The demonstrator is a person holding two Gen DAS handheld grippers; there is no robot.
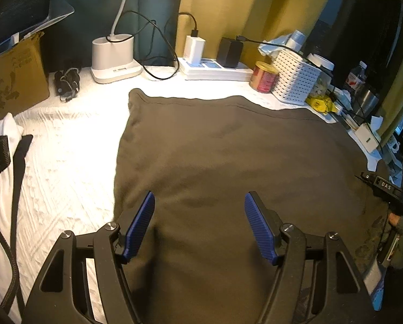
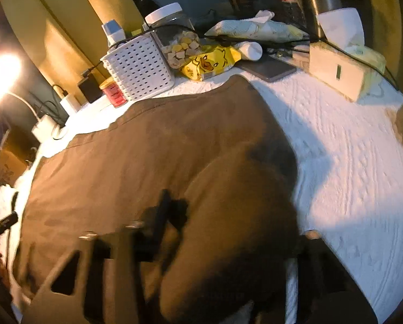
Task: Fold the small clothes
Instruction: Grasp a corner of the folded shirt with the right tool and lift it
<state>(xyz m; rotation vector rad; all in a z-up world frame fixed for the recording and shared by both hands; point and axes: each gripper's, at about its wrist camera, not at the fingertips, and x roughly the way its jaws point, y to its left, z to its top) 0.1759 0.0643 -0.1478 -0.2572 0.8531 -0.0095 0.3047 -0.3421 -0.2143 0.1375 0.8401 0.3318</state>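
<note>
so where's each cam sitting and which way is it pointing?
Left wrist: on the left gripper, above the brown garment, facing the back wall; open blue pads and the right gripper's body at far right show.
Right wrist: on the right gripper, low over the garment's raised fold, facing the cluttered rear; blurred finger frame only.
Shared: garment, white basket, red can.

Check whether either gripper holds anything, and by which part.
Left gripper: open above the flat brown fabric garment, holding nothing. Right gripper: blurred under a raised fold; cannot tell.
</note>
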